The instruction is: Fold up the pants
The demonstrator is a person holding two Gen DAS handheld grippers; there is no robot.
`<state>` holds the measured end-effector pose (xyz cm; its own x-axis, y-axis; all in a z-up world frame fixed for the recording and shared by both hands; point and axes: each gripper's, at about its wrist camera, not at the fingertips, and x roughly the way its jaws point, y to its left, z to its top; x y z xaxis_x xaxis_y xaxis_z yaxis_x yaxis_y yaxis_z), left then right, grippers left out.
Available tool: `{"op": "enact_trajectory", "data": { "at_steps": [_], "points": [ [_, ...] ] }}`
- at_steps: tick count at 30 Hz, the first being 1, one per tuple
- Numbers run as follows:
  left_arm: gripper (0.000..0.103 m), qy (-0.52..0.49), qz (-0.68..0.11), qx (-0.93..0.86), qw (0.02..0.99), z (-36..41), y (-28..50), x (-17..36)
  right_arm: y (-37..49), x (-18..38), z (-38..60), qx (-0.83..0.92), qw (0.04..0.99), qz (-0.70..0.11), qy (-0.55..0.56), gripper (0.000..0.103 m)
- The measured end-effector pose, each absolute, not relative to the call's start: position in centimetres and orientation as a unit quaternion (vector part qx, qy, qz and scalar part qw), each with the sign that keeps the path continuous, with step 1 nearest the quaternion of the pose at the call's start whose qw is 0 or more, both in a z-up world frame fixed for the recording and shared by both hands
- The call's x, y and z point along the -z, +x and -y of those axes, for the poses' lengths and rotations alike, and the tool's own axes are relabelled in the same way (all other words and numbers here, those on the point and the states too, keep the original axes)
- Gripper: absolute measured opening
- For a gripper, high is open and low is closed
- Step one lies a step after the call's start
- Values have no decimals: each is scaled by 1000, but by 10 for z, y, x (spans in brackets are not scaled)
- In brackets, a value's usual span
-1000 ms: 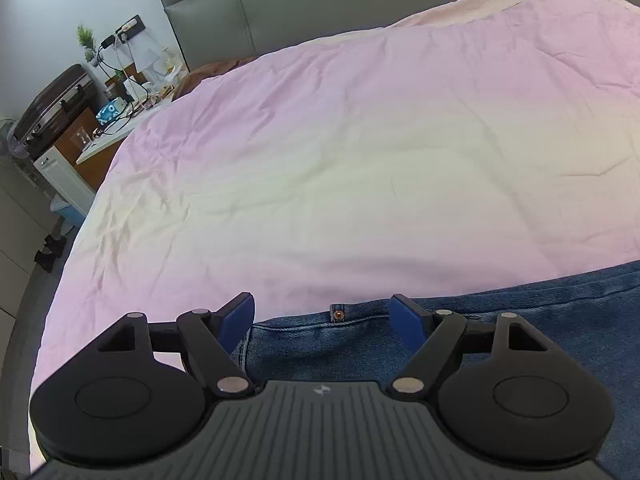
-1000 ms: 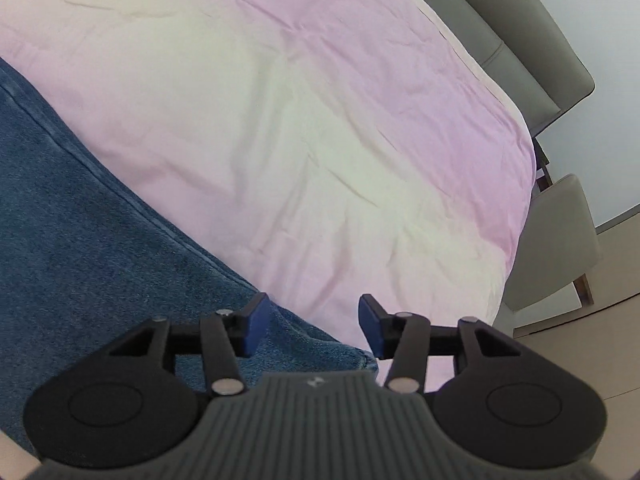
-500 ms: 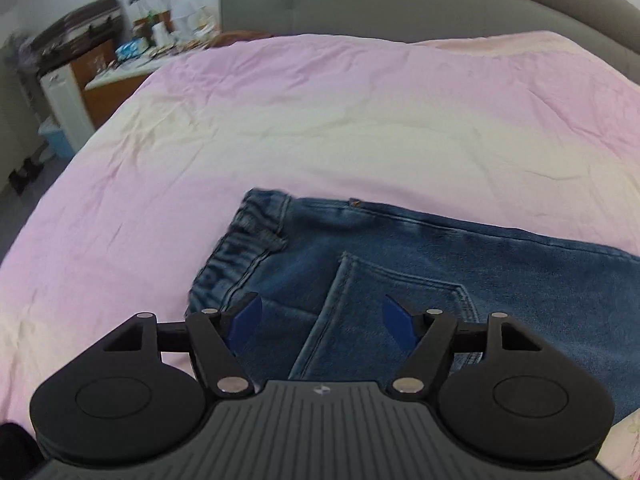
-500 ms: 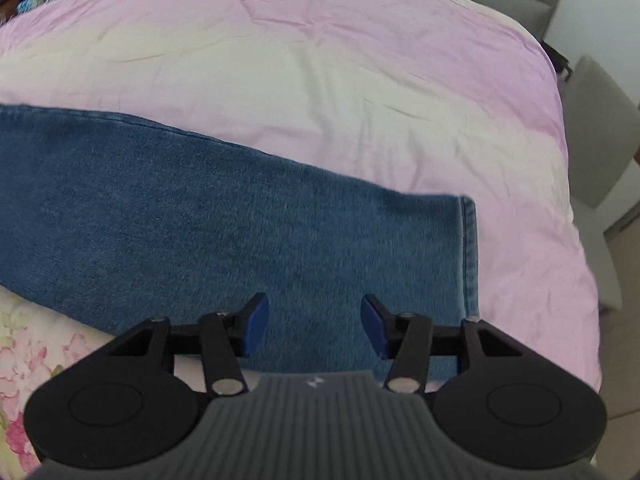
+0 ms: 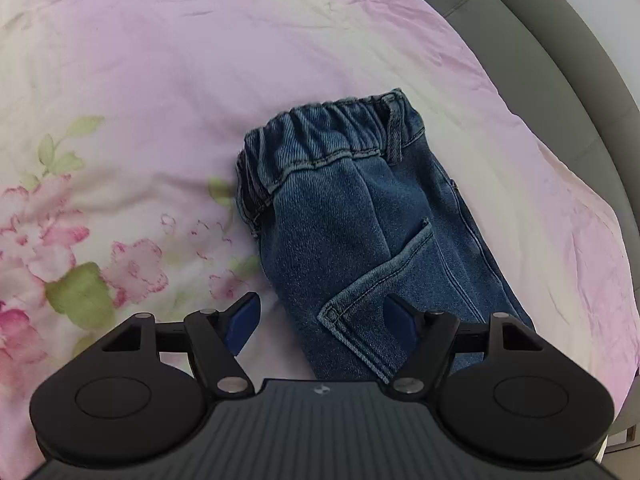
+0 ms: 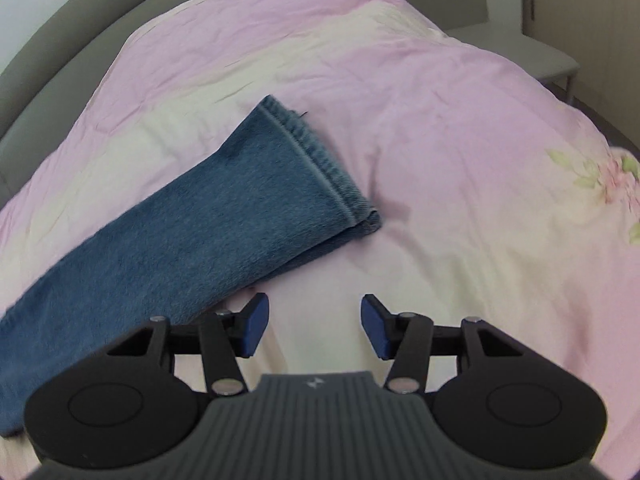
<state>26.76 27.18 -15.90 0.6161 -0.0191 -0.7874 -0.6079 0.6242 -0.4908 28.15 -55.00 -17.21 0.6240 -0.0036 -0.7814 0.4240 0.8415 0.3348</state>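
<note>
Blue denim pants lie flat on the bed, folded lengthwise with one leg on the other. In the left wrist view the elastic waistband end [image 5: 332,136] and a back pocket [image 5: 384,280] show. My left gripper [image 5: 322,322] is open and empty, just above the pocket area. In the right wrist view the leg end with its stitched hem [image 6: 320,164] lies on the cover. My right gripper [image 6: 314,328] is open and empty, over bare cover just right of the leg's near edge.
The bed has a pink and cream duvet [image 5: 160,60] with a floral print [image 5: 80,264] near the waistband. A grey padded headboard [image 5: 560,40] curves behind the bed. A grey chair [image 6: 532,52] stands past the bed's far side.
Both grippers have pulled back and turned. The left view now looks along the pants from the waistband side; the right one has drifted right, off the leg onto bare cover. Both stayed open.
</note>
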Motion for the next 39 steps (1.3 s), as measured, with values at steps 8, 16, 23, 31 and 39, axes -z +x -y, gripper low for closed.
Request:
{"op": "enact_trajectory", "data": {
  "at_steps": [8,16,23,31,39],
  "points": [
    [72,-395,-387,-200,809,-269,284,171,305,182,573,143,858,-369,327,45],
    [55,-356,-397,-236,812,-256,295,157,338,159,574,142,879,-328,316,7],
    [50,-341,-407,-237,814,-256,298,150,351,152,574,159,886,-354,255,4],
    [52,-320,-428,-232,813,-255,308,151,338,188,583,192,850,-392,294,31],
    [54,-332,-421,-225,814,-259,304,157,321,219,594,170,817,-374,404,48]
  ]
}}
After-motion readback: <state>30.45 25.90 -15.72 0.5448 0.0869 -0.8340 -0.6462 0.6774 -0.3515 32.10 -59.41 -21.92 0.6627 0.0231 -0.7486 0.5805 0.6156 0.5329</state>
